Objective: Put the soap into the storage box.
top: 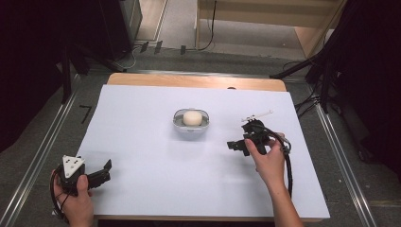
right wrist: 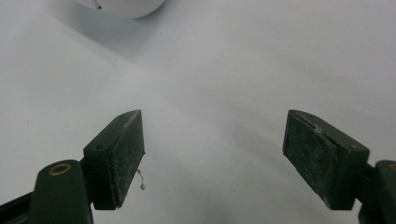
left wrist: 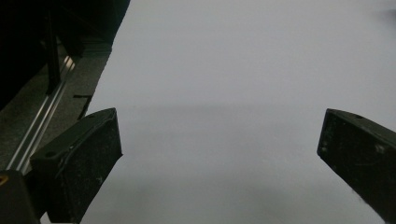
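A white sheet (top: 156, 179) covers nearly all of the wooden table (top: 196, 81), whose bare edge shows along the far side. Near the middle of the sheet stands a small clear bowl (top: 190, 124) with a pale round ball (top: 191, 117) inside it; nothing else lies on the sheet between the bowl and either hand. Beyond the table there are dark stands, cables on the grey floor and a wooden shelf. The right gripper (top: 235, 146) is held above the sheet to the right of the bowl, nearer to the person, its jaws pointing left toward the bowl's side; they stand wide apart with nothing between them. In the right gripper view the bowl's curved rim (right wrist: 122, 7) shows at the top edge, well ahead of the fingertips (right wrist: 122, 140) and to their left. The left gripper (top: 107, 171) rests at the near left corner of the sheet, well apart from the bowl, jaws also spread wide and empty; in the left gripper view there is bare sheet ahead of them and a metal rail (left wrist: 44, 119) on the floor at the left.
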`<state>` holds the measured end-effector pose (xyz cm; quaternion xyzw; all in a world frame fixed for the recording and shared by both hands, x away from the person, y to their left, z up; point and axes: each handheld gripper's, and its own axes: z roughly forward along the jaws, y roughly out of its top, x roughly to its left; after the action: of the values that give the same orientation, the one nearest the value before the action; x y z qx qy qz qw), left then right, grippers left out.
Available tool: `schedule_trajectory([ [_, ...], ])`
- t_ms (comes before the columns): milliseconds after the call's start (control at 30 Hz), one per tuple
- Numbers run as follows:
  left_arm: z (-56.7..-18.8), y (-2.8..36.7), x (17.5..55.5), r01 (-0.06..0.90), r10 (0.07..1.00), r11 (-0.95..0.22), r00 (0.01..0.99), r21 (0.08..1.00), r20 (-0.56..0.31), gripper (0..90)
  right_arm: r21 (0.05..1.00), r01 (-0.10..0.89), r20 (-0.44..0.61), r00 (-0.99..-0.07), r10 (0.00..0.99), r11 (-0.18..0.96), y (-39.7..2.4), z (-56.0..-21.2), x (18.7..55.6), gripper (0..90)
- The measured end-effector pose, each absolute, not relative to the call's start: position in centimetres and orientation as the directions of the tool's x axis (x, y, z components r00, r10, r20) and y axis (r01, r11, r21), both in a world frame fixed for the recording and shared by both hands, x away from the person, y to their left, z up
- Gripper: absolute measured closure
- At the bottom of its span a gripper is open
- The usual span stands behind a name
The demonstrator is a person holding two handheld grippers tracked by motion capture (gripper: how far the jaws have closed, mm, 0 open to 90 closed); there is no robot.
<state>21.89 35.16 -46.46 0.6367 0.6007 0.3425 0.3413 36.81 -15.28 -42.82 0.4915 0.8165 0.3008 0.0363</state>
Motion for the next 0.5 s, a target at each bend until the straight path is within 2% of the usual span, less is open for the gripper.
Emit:
schedule_trajectory([
  [500, -46.5, 35.0, 21.8, 0.526, 0.998, -0.056, 0.047, 0.849, 0.037, 0.1, 0.54, 0.77, 0.247, -0.532, 0.81, 0.341, -17.9, -44.1, 35.2, 15.7],
])
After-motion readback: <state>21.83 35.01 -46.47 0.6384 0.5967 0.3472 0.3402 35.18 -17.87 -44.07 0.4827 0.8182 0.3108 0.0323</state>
